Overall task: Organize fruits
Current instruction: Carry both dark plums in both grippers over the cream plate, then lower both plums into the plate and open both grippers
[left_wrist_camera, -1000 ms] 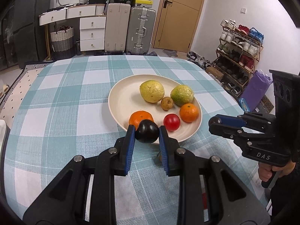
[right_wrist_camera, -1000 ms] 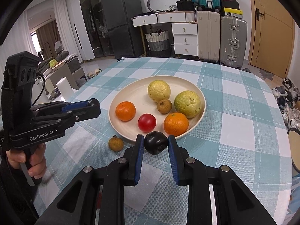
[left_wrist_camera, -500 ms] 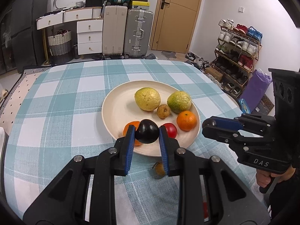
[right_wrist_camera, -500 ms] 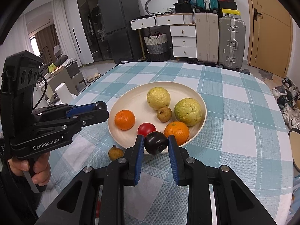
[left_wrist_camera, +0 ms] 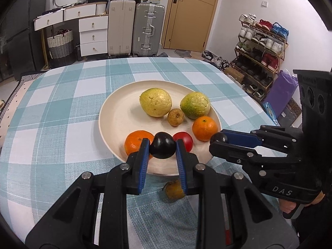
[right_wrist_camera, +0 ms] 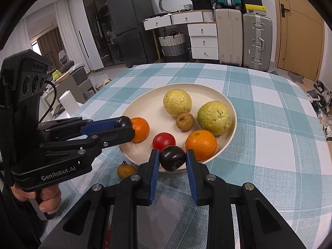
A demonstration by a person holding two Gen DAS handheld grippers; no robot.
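A cream plate (left_wrist_camera: 116,112) (right_wrist_camera: 145,108) on the checked tablecloth holds two yellow-green guavas (left_wrist_camera: 155,102), two oranges (left_wrist_camera: 204,128), a red tomato (right_wrist_camera: 164,141) and a small brown fruit (left_wrist_camera: 175,117). My left gripper (left_wrist_camera: 162,145) is shut on a dark plum (left_wrist_camera: 162,148) above the plate's near rim, in front of the left orange (left_wrist_camera: 134,142). My right gripper (right_wrist_camera: 172,155) is shut on a second dark plum (right_wrist_camera: 172,158) at the near rim, beside the right orange (right_wrist_camera: 200,144). Each gripper shows in the other's view, with a hand on its handle.
A small orange-brown fruit (right_wrist_camera: 125,170) (left_wrist_camera: 174,189) lies on the cloth just in front of the plate, under my left fingers. The round table's far edge (left_wrist_camera: 145,59) faces suitcases (left_wrist_camera: 148,29), white drawers and a door. A shoe rack (left_wrist_camera: 259,47) stands at the right.
My left gripper has carried its plum forward, from the cloth in front of the plate to above its near rim. The right gripper has edged slightly closer to the plate.
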